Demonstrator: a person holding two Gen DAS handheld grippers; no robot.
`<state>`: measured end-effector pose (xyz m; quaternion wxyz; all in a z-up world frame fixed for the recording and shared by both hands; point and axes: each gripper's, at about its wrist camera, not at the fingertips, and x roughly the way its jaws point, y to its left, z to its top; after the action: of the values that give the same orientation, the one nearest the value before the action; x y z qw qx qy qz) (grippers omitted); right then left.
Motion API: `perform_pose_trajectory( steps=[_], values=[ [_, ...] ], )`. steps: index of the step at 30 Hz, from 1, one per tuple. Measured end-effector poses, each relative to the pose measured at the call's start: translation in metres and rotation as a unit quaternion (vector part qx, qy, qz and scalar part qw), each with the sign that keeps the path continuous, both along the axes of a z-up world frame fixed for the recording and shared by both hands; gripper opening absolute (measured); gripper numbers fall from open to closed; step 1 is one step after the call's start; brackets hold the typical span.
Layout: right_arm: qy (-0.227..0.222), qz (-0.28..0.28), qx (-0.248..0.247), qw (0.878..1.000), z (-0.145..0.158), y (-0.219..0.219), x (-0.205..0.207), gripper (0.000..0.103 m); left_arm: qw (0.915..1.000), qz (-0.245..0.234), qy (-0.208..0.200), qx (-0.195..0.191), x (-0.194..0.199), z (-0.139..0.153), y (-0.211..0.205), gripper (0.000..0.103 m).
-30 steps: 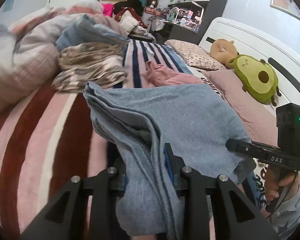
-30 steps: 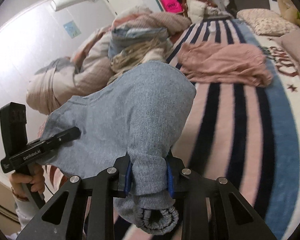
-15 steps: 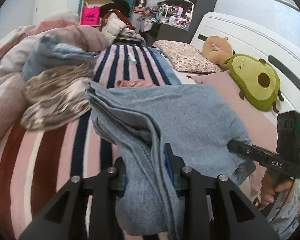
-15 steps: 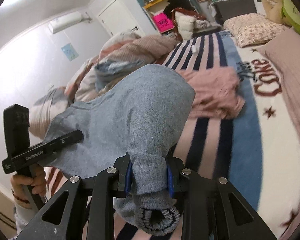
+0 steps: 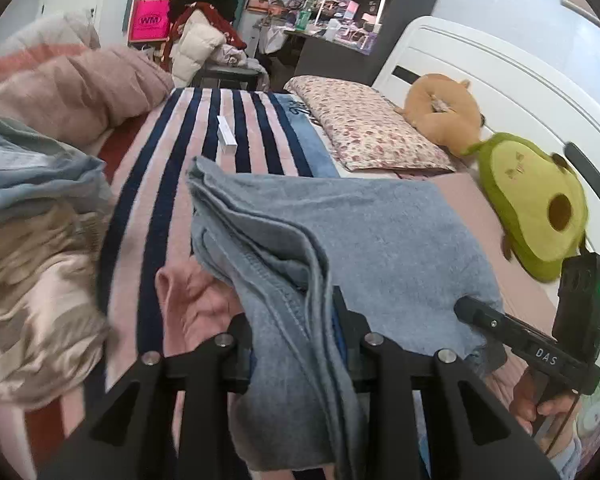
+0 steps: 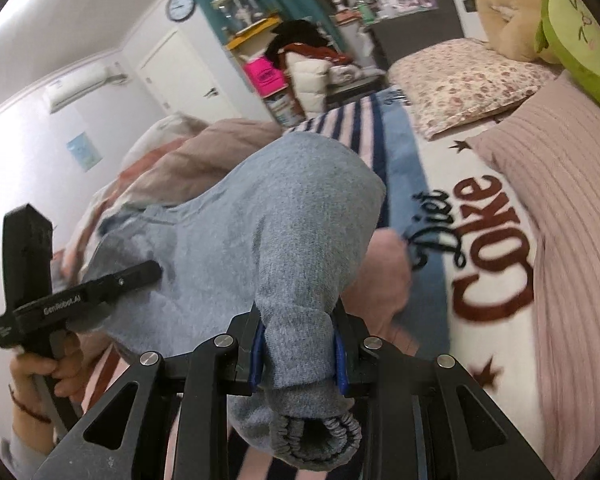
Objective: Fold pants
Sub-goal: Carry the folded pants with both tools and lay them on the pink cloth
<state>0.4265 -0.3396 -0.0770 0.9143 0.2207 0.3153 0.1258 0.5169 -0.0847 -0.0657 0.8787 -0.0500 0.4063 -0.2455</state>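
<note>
Both jaws were clenched on the folded grey sweatpants [image 5: 380, 240], the left gripper [image 5: 296, 344] and right gripper [image 6: 298, 352] each grasping one end, so the garment hung stretched between them above the striped blanket [image 5: 236, 120], equally near both hands.

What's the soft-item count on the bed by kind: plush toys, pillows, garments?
Plush toys: 2, avocado plush, tan plush
Pillows: 2, floral pillow, pink ribbed pillow
Garments, laundry pile excluded: 2, grey pants held in both grippers, pink garment under them
Total: 6
</note>
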Motion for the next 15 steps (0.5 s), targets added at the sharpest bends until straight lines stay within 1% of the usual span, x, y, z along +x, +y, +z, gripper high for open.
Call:
perform_pose_trajectory(
  steps=[3,5,6,8,10,11,13,14,15],
  values=[
    [0.009,-0.008,-0.007,1.000,-0.014,-0.004,0.030,0.021,0.9999,0.011,0.007,-0.004,0.029,-0.024,0.001,0.025],
    [0.024,-0.005,-0.009,1.000,-0.029,0.000,0.048,0.021,0.9995,0.025,0.021,-0.003,0.044,-0.042,0.007,0.027],
    [0.031,-0.002,-0.009,0.999,-0.036,0.003,0.053,0.021,0.9991,0.030,0.031,0.006,0.049,-0.052,0.011,0.031],
    [0.040,0.000,-0.018,0.999,-0.049,0.009,0.059,0.021,0.9980,0.040,0.033,0.036,0.053,-0.064,0.016,0.040],
    [0.035,-0.005,-0.039,0.999,-0.058,0.011,0.057,0.022,0.9967,0.048,0.033,0.057,0.052,-0.071,0.022,0.071],
    [0.035,-0.006,-0.041,0.999,-0.060,0.012,0.055,0.024,0.9963,0.053,0.030,0.060,0.050,-0.071,0.028,0.074],
    [0.039,-0.012,-0.047,0.998,-0.062,0.010,0.049,0.033,0.9958,0.060,0.032,0.061,0.045,-0.065,0.036,0.074],
    [0.040,-0.015,-0.055,0.998,-0.060,0.010,0.046,0.037,0.9956,0.064,0.027,0.063,0.041,-0.060,0.038,0.074],
    [0.038,-0.017,-0.061,0.997,-0.057,0.010,0.044,0.037,0.9952,0.069,0.014,0.069,0.038,-0.053,0.038,0.074]
  ],
)
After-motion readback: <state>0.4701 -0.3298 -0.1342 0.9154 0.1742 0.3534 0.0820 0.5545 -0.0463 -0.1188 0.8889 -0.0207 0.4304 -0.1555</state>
